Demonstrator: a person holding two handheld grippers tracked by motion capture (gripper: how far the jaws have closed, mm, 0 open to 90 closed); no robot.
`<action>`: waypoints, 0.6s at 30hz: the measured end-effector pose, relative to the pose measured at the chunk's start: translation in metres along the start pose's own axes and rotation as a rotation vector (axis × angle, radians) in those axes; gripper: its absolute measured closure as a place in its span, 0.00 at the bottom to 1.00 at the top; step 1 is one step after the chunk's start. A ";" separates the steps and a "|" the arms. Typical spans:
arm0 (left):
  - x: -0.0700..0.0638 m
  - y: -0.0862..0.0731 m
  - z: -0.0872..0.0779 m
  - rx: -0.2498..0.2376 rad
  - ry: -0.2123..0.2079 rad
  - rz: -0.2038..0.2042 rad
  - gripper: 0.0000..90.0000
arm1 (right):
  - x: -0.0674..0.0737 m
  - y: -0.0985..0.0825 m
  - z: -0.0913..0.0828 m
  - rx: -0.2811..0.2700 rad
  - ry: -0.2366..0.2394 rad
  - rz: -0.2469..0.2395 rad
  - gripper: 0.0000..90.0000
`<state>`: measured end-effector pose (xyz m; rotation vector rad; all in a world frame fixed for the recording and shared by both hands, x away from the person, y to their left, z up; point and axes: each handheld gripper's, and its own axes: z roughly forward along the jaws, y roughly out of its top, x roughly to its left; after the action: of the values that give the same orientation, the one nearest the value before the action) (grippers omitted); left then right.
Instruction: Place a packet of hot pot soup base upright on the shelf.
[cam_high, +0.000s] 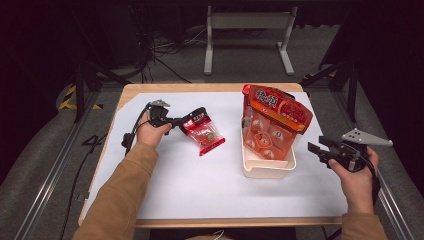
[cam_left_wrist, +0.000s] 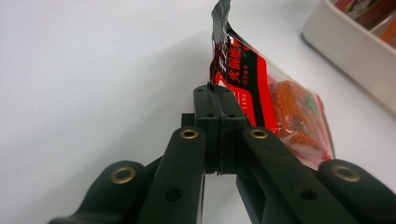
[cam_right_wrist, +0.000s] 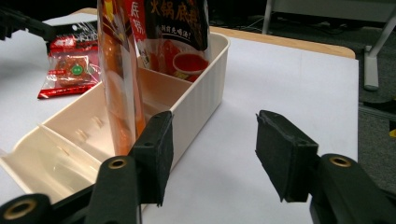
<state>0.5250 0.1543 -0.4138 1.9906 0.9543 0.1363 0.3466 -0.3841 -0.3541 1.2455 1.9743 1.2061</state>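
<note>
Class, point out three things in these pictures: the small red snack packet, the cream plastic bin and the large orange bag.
Small red snack packet (cam_high: 204, 134), high view: middle of its clear front.
Cream plastic bin (cam_high: 267, 170), high view: its near outer wall.
Large orange bag (cam_high: 275, 120), high view: centre of its printed face.

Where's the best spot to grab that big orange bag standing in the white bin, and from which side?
Probably the flat sealed top edge of the big orange bag, approached from the right by the open right gripper. The bag stands tilted above the white bin, so its top is free, while the bin's walls hem in its lower part.
</note>
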 end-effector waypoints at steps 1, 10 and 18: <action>-0.002 0.001 -0.002 -0.006 -0.003 0.009 1.00 | 0.000 0.000 0.000 0.003 -0.002 0.000 0.54; -0.024 0.012 -0.024 -0.059 -0.045 0.093 1.00 | 0.000 -0.001 -0.002 0.019 0.019 0.002 0.70; -0.052 0.025 -0.043 -0.091 -0.076 0.182 1.00 | -0.004 -0.005 0.000 0.033 0.016 0.010 0.71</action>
<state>0.4843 0.1417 -0.3562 1.9816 0.7054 0.2003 0.3460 -0.3882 -0.3588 1.2667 2.0093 1.1961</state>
